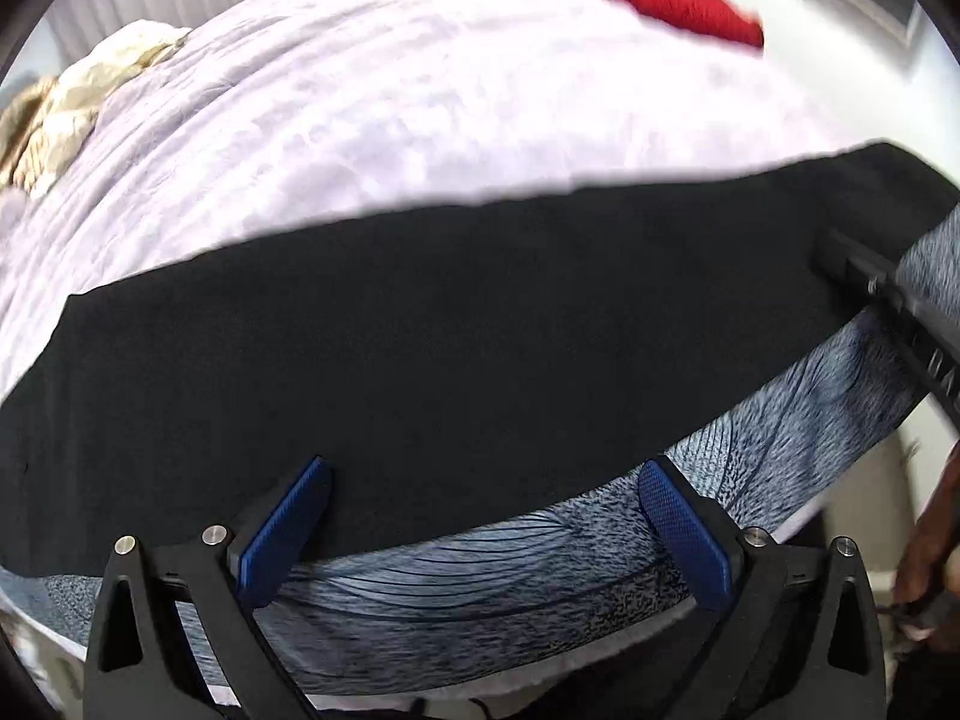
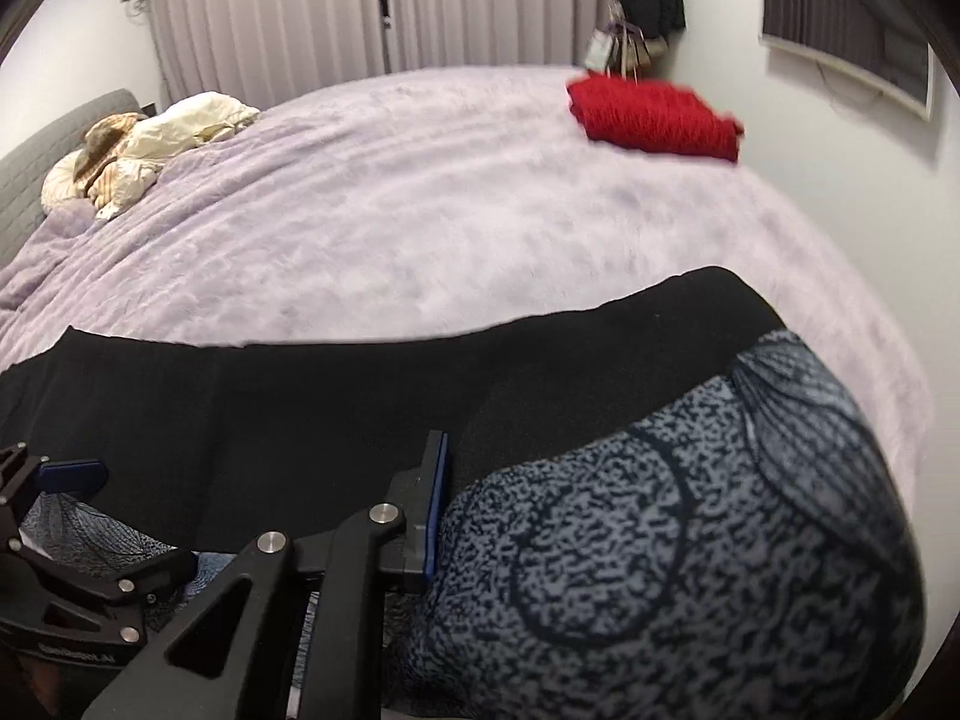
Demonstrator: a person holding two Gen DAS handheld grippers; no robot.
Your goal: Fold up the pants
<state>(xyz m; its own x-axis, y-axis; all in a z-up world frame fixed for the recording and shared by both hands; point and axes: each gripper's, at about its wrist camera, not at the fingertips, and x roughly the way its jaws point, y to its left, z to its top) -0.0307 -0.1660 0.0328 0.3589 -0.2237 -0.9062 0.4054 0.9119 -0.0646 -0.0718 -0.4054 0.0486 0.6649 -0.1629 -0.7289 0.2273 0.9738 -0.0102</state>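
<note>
On the plush lilac bedspread (image 2: 420, 210), the matte black, speckled-grey pants (image 1: 450, 348) lie flat; left gripper (image 1: 486, 525) fingers released, right gripper (image 2: 447, 516) fingers clenched on the speckled fabric.

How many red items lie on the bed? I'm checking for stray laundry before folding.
1: a folded red cloth at the far right corner of the lilac bed cover, apart from the pants. Others may lie out of view.

In the right wrist view, one finger of the right gripper (image 2: 441, 504) was hidden by the patterned pants (image 2: 690, 516), so the pinch was not seen directly. The pants were cut off at the lower edge. The red folded cloth (image 1: 678, 0) near the bed's far corner was blurred.
</note>
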